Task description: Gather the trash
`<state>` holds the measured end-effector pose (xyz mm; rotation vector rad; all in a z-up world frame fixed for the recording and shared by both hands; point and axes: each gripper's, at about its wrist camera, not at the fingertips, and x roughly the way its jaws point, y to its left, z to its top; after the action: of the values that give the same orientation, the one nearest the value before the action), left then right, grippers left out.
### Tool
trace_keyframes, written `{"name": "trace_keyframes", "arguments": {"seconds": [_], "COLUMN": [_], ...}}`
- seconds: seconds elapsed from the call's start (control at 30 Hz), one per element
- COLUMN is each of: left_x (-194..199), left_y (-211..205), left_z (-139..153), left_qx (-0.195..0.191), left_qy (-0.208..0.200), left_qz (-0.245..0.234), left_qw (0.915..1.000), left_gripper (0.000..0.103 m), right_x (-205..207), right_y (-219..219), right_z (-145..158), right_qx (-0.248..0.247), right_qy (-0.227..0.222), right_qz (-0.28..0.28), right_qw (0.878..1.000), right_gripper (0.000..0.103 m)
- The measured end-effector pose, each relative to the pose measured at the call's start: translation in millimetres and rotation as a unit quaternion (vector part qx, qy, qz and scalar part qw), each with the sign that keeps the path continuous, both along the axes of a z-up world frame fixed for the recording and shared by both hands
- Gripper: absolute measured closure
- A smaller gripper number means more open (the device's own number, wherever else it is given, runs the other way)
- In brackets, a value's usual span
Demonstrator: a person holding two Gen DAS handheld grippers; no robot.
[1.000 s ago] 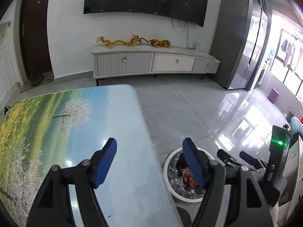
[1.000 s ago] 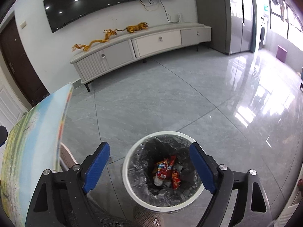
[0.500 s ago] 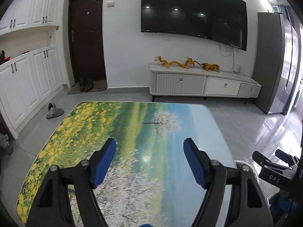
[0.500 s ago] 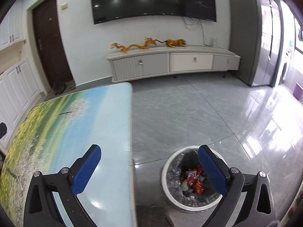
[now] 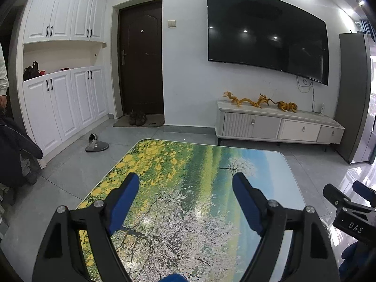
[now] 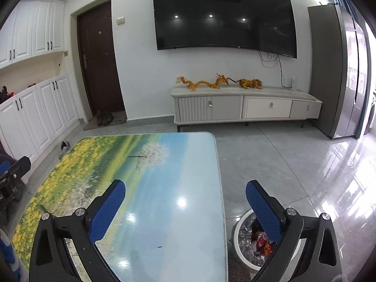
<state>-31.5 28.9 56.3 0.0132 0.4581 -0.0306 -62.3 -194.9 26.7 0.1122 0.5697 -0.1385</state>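
The trash [image 6: 260, 240], a clump of red and orange wrappers, lies inside the white bin [image 6: 238, 231] lined with a clear bag, which stands on the grey floor just beside the table's right edge, low in the right wrist view. The right gripper [image 6: 185, 208] hangs above that spot with its blue pads spread wide and nothing between them; its right finger [image 6: 264, 211] hides part of the bin's mouth, and its left finger sits over the glossy tabletop. The left gripper [image 5: 185, 198] hovers over the table [image 5: 188, 188] as well, its jaws having just been opening, now standing wide and empty. At the right edge of the left wrist view the black body of the other gripper shows. The tabletop bears a printed landscape of yellow flowers, white blossom and blue sky.

Farther out, a grey slipper [image 5: 96, 143] lies on the floor tiles near the white cabinets [image 5: 63, 103], and a pair of shoes [image 5: 137, 118] rests on a mat before the dark door [image 5: 141, 63]. Along the far wall stands a low white TV stand [image 6: 246, 105] carrying golden dragon figures [image 6: 218, 82], with a large dark television [image 6: 223, 16] mounted above it. A tall grey fridge [image 6: 329, 70] stands to the right. A person's sleeve [image 5: 2, 70] shows at the left edge of the left wrist view.
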Motion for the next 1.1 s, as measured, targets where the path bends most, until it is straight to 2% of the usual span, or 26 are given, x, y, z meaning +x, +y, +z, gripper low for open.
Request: {"name": "trace_keyframes", "arguments": {"seconds": [0.4,0.67,0.77,0.87,0.93,1.1], "left_x": [-44,-63,-66,-63,-61,-38], "left_y": [27,20,13,8,4,-9], "left_z": [33,49,49,46,40,18], "left_qx": [0.0,0.004,0.009,0.012,0.015,0.017], "left_qy": [-0.059,-0.089,-0.094,-0.095,-0.097,-0.063], "left_qz": [0.044,0.038,0.03,0.027,0.028,0.011], "left_qw": [0.9973,0.9953,0.9951,0.995,0.9948,0.9978], "left_gripper": [0.022,0.022,0.021,0.006,0.005,0.005], "right_x": [-33,-57,-63,-62,-58,-41], "right_y": [36,36,35,31,28,19], "right_z": [35,51,52,48,42,17], "right_qx": [-0.014,-0.015,-0.02,-0.021,-0.018,-0.009], "right_qy": [-0.065,-0.108,-0.119,-0.121,-0.118,-0.084], "right_qz": [0.026,0.015,0.01,0.005,0.001,-0.009], "right_qw": [0.997,0.994,0.993,0.992,0.993,0.996], "right_gripper": [0.0,0.0,0.0,0.0,0.0,0.0]}}
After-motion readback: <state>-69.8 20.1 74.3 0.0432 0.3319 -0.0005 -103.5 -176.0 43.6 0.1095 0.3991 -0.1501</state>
